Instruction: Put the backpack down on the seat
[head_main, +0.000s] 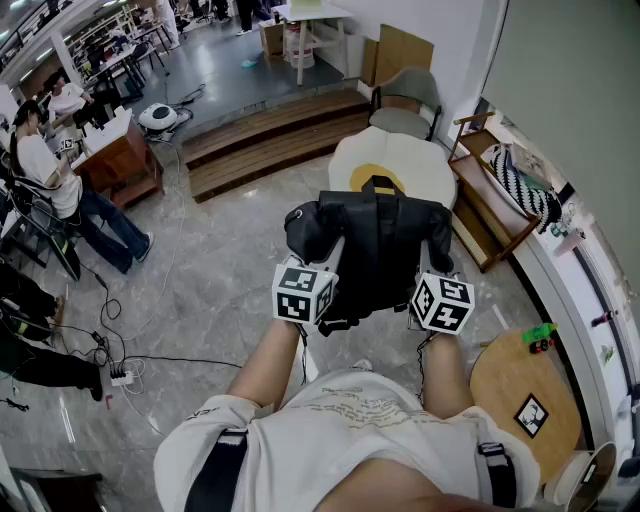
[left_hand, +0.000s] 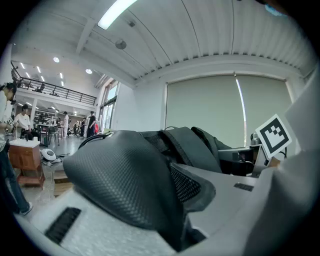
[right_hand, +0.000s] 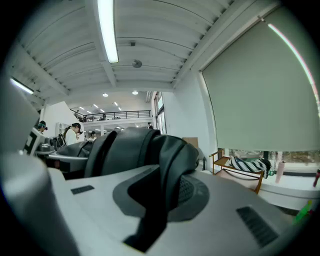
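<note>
I hold a black backpack (head_main: 378, 250) in the air in front of me, over the grey floor. My left gripper (head_main: 327, 262) is shut on one padded mesh shoulder strap (left_hand: 125, 175), which fills the gap between its jaws (left_hand: 172, 210). On the other side my right gripper (head_main: 428, 265) is shut on the second strap (right_hand: 167, 165), pinched between its jaws (right_hand: 157, 205). The seat, a white egg-shaped cushion with a yellow middle (head_main: 352, 165), lies on the floor just beyond the backpack. The backpack partly hides it.
A grey armchair (head_main: 405, 105) stands behind the seat. To the right a wooden bench (head_main: 490, 215) carries a striped cushion (head_main: 528, 188). A round wooden table (head_main: 520, 385) is at my right. Wooden steps (head_main: 265, 140) and people at desks (head_main: 45, 165) lie to the left, with cables (head_main: 120, 372) on the floor.
</note>
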